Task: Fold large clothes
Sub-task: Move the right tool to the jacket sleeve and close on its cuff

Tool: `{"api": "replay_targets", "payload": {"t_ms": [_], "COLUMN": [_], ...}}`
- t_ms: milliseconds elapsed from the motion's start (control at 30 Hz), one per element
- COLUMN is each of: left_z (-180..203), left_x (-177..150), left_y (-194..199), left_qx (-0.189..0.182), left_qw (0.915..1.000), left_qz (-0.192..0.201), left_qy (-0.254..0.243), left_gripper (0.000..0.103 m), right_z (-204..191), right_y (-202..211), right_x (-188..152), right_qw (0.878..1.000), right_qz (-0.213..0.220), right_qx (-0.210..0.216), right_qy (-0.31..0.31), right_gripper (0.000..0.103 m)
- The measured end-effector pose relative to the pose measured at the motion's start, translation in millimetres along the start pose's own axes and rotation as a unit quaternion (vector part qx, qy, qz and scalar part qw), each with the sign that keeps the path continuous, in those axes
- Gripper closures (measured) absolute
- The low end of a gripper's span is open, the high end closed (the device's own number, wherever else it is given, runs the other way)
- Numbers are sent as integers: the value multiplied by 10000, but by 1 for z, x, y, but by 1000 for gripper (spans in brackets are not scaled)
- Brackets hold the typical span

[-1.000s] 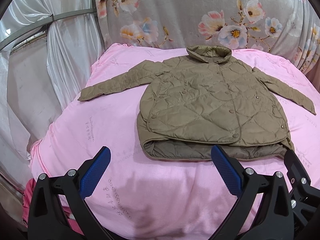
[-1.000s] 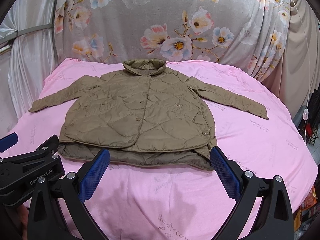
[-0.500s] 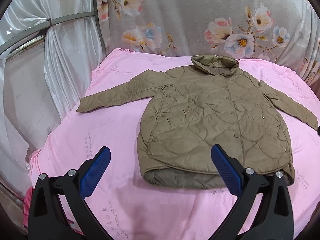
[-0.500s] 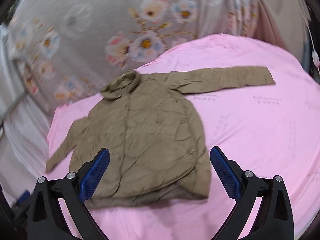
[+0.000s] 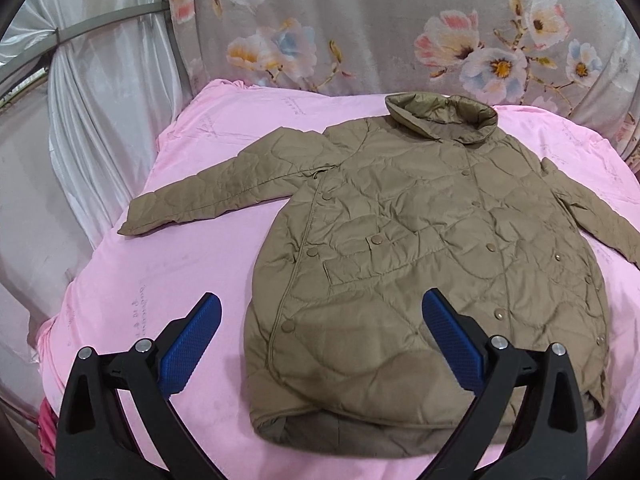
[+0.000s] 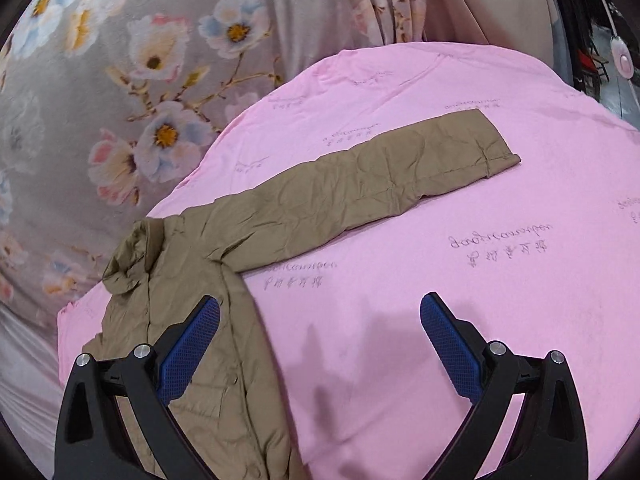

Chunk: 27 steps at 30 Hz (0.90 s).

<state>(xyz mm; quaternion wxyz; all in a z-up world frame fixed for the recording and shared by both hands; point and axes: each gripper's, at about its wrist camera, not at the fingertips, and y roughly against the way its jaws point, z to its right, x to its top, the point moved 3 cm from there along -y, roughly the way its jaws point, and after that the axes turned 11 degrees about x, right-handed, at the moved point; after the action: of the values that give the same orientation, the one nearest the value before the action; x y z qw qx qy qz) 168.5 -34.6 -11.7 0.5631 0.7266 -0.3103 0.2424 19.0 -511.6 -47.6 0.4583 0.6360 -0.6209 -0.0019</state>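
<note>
Olive quilted jacket (image 5: pixel 420 256): lies flat and front-up on the pink sheet, snapped shut, both sleeves spread out to the sides.
Collar (image 5: pixel 442 118): at the jacket's far end, nearest the floral curtain, standing up a little.
Left sleeve (image 5: pixel 224 192): runs out from the jacket's shoulder toward the white drape, cuff resting on the sheet.
Right sleeve (image 6: pixel 360 188): runs straight out from the jacket's other shoulder, flat and creased, cuff well apart from the body.
Hem (image 5: pixel 360 436): the jacket's near edge, with the darker lining showing beneath the front panel.
Pink sheet (image 5: pixel 160 280): covers the bed under the jacket, printed with faint script, bare on both sides of the jacket.
Floral curtain (image 5: pixel 400 20): grey with pink and blue flowers, hanging just behind the jacket's collar end.
White drape (image 5: pixel 92 92): beyond the jacket's left sleeve, off the bed's edge.
Left tool (image 5: pixel 320 344): released, jaws spread wide, above the jacket's lower left front; one blue pad (image 5: pixel 192 344) over the sheet beside the jacket, the other over the fabric; grasping nothing.
Right tool (image 6: pixel 320 344): released, jaws spread wide, above the bare sheet just beside the jacket's right side, below the right sleeve; left blue pad (image 6: pixel 192 348) over the jacket's edge; grasping nothing.
</note>
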Motion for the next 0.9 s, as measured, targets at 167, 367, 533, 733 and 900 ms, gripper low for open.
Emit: {"api": "replay_targets", "payload": {"t_ms": [167, 367, 533, 733, 900], "left_z": [5, 0, -2, 3, 4], "left_x": [8, 12, 18, 25, 30], "left_y": [-32, -63, -86, -101, -108], "left_qx": [132, 186, 252, 281, 284], "left_qw": [9998, 9993, 9986, 9984, 9984], "left_qz": [-155, -296, -425, -462, -453], "left_qy": [24, 155, 176, 174, 187], "left_gripper": [5, 5, 5, 5, 5], "right_z": [25, 63, 88, 88, 5], "right_y": [-44, -85, -99, -110, -77], "right_x": [28, 52, 66, 89, 123], "right_qw": [9994, 9954, 9893, 9888, 9937], "right_qz": [38, 88, 376, 399, 1041], "right_qx": [-65, -395, -628, -680, -177], "right_qy": [-333, -874, -1266, -1268, -365], "right_gripper": [5, 5, 17, 98, 99]}}
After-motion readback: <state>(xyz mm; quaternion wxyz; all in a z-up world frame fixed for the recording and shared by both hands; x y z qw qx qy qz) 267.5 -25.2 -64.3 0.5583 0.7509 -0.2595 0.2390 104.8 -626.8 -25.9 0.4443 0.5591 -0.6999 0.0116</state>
